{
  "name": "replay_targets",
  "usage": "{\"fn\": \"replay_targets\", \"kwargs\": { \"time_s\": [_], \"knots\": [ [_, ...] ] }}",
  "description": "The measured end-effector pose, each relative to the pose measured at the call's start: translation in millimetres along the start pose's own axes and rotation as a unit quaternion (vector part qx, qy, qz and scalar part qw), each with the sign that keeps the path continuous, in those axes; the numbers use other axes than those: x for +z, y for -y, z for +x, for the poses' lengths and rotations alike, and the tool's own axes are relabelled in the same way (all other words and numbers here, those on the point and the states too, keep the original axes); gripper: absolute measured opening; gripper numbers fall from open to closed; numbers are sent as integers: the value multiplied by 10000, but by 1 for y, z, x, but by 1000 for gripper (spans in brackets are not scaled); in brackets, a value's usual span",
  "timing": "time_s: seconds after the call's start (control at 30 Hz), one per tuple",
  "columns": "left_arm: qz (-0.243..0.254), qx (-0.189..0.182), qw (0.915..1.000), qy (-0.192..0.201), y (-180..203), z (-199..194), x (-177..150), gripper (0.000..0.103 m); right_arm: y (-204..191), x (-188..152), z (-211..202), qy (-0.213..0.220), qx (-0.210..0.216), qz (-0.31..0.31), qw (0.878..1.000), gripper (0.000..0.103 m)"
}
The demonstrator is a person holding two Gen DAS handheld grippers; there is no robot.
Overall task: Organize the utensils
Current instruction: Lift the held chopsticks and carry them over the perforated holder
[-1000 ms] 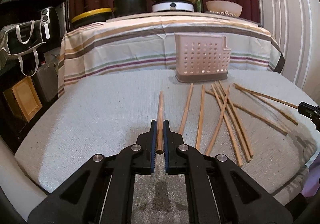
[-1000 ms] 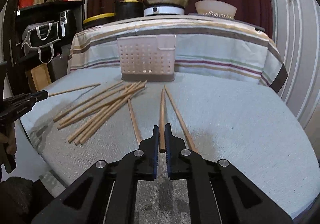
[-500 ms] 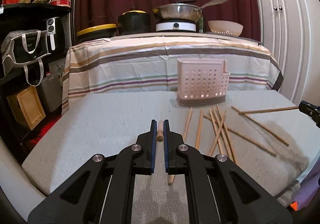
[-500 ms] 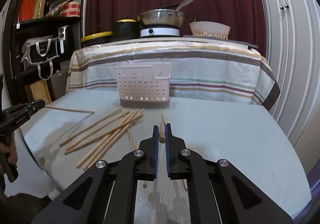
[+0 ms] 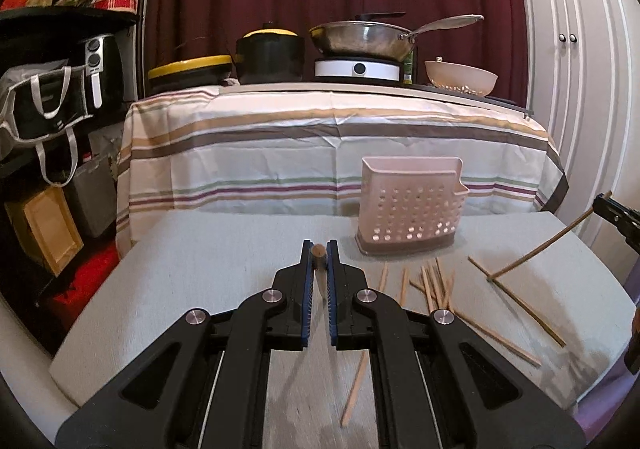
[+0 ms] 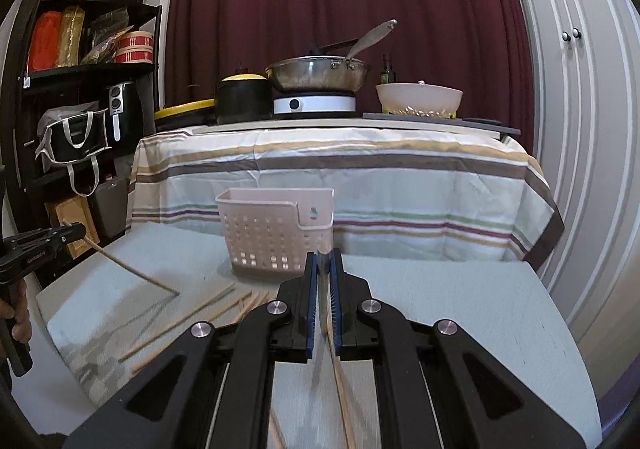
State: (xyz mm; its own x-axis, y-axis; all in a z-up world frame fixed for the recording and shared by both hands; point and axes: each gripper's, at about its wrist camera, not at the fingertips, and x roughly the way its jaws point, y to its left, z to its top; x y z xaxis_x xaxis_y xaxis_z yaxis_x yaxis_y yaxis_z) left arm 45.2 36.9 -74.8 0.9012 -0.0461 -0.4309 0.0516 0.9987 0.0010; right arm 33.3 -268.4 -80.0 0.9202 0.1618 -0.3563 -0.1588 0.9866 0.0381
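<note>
Chopsticks (image 5: 430, 285) are seen scattered on the grey table top (image 5: 200, 269), most of them lying loose in a rough bundle just in front of the pink perforated holder (image 5: 412, 207), which stands upright near the far edge of the table. One chopstick (image 5: 319, 251) is clamped between the blue pads of the left gripper (image 5: 319, 255); in the left wrist view its blunt end is seen head-on between the closed fingers. From the right wrist view, that same gripper is shown at the left edge, held by a hand (image 6: 18, 325), with its chopstick slanting down so that the far tip touches the table. A second chopstick (image 6: 324, 261) is pinched in the right gripper (image 6: 324, 265), whose jaws are closed on it; the stick appears blurred between the pads, in line with the holder behind it. In the left wrist view the right gripper is partly seen at the right edge, its chopstick angled down to the table, the lower tip resting beside another loose stick. Behind the table, a striped cloth (image 5: 320, 153) is draped over a counter, on which a steel pan (image 5: 360, 37), a black pot (image 5: 268, 57) and a pale bowl (image 5: 460, 77) are set. A dark shelf (image 6: 80, 69) with bags is visible to the left.
</note>
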Motion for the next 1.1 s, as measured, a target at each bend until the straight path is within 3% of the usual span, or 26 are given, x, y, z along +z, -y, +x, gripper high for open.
{"fn": "replay_targets", "kwargs": {
  "time_s": [0.47, 0.8, 1.1],
  "knots": [
    [84, -140, 9998, 125, -5, 33, 42, 6, 5, 31, 37, 182, 73, 37, 9998, 7],
    [117, -305, 9989, 339, 0, 29, 77, 6, 5, 53, 41, 331, 261, 54, 9991, 7],
    [151, -564, 9935, 977, 16, 19, 137, 6, 7, 97, 38, 777, 492, 43, 9958, 7]
  ]
}}
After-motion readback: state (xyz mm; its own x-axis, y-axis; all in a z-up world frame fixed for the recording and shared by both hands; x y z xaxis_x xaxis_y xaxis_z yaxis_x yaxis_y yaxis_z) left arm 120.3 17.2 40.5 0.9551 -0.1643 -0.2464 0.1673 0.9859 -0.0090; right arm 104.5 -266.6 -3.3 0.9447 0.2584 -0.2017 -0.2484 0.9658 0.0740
